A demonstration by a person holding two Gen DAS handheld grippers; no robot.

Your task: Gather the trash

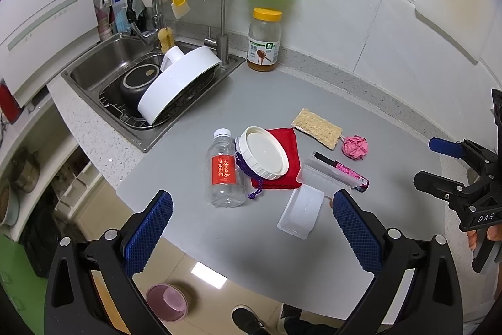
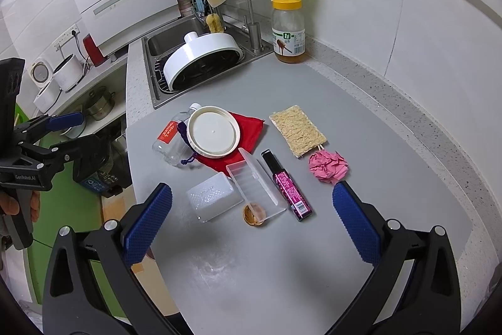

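An empty clear bottle [image 1: 224, 168] [image 2: 171, 140] with a red label lies on the grey mat. Beside it a white lid [image 1: 263, 156] [image 2: 213, 134] rests on a red cloth [image 1: 284, 159] [image 2: 248, 127]. A clear plastic box [image 1: 301, 212] [image 2: 215, 198], a clear strip tray [image 1: 326, 176] [image 2: 255, 184], a pink-black stick pack [image 1: 348, 171] [image 2: 287, 186] and a crumpled pink paper ball [image 1: 355, 146] [image 2: 328, 165] lie nearby. A small amber cup [image 2: 254, 214] sits by the tray. My left gripper [image 1: 251, 234] and my right gripper [image 2: 251, 234] hover open above the mat's near edge, holding nothing.
A loofah pad [image 1: 317, 127] [image 2: 298, 131] lies behind the paper ball. A honey jar [image 1: 265, 41] [image 2: 288, 32] stands by the wall. The sink [image 1: 100, 65] [image 2: 175, 40] with a white pan is at the left. A pink bin [image 1: 168, 300] stands on the floor below.
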